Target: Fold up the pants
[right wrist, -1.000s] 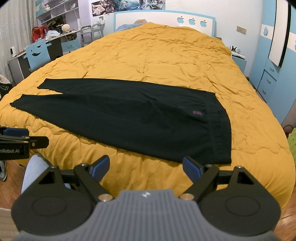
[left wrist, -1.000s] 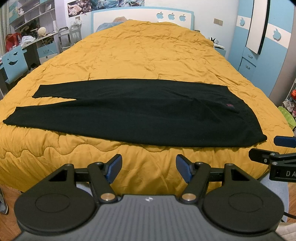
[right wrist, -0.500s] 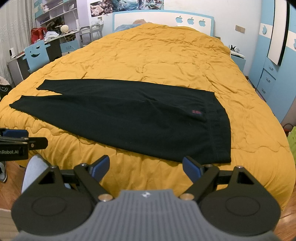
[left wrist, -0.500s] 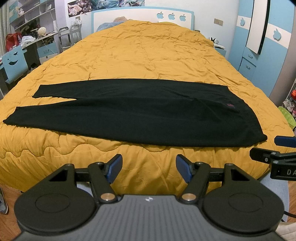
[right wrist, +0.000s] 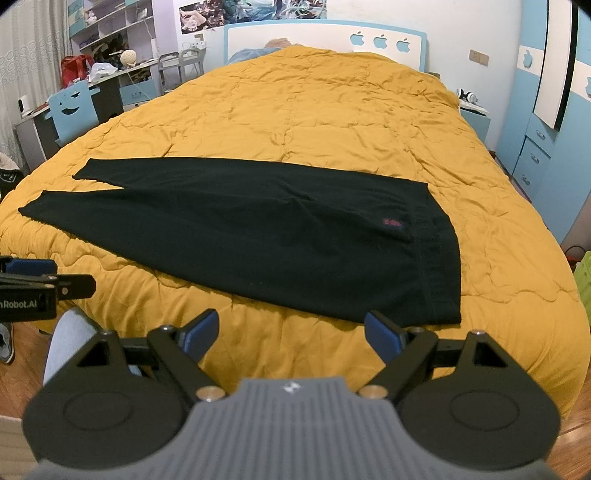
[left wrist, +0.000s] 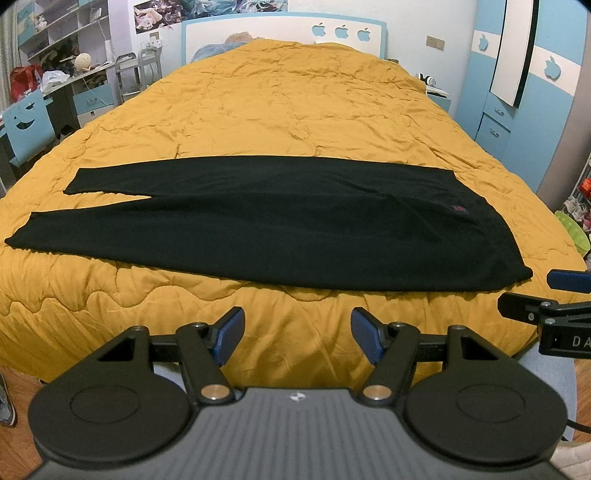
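Note:
Black pants lie flat across the yellow quilted bed, waistband at the right, both legs pointing left with a narrow gap between the cuffs. They also show in the right wrist view, with a small red label near the waistband. My left gripper is open and empty, held off the bed's near edge below the pants' middle. My right gripper is open and empty, off the near edge below the waistband corner. Each gripper shows at the edge of the other's view.
A blue headboard stands at the far end. A desk with shelves and a blue chair stand left of the bed. A blue wardrobe stands at the right. Wooden floor lies below the bed's near edge.
The right wrist view has shifted slightly, the pants sitting a little lower and left. The left gripper has barely moved. Both stay open.

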